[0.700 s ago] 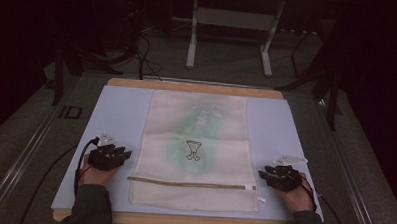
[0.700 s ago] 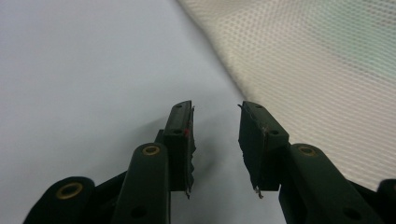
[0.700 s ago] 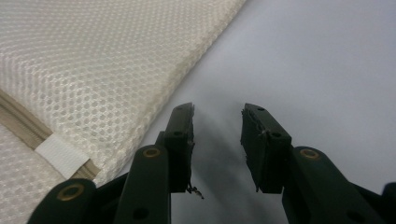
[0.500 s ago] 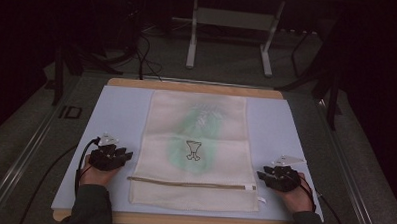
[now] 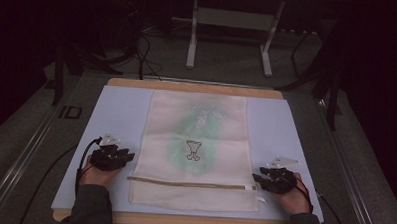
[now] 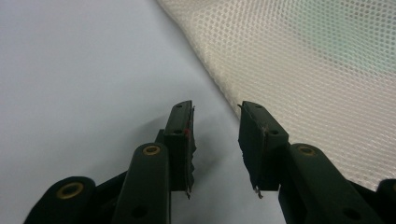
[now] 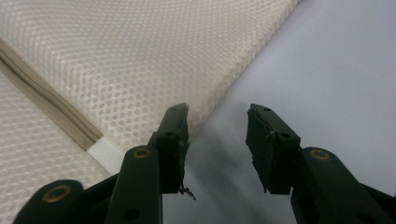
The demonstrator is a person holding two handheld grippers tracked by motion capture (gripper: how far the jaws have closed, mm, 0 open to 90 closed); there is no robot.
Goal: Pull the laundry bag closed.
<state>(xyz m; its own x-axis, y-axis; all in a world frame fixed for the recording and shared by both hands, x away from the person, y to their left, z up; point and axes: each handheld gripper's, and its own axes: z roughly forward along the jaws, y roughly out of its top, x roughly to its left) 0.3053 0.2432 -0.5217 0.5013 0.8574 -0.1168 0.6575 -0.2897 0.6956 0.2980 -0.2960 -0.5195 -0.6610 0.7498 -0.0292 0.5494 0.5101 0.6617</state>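
Two grippers flank one mesh laundry bag (image 5: 195, 152), and almost nothing about that has changed in the last moment. The bag lies flat in the middle of the pale blue mat (image 5: 121, 114) on the worktop, zipper (image 5: 184, 183) running across its near end, a green garment showing faintly through the weave.

The left gripper (image 5: 125, 156) has crept a touch nearer the bag's left edge. In the left gripper view its jaws stand parted over bare mat, the mesh just beside the right-hand one, nothing between them. The right gripper (image 5: 258, 177) sits close to the zipper's end as before; in the right gripper view its jaws gape too, one hovering over the bag's edge by the white tab (image 7: 105, 156), gripping nothing.

My read: both hands are lining up on the side edges, grasp not yet made. Thin mesh flat on a mat will be fiddly to pinch.
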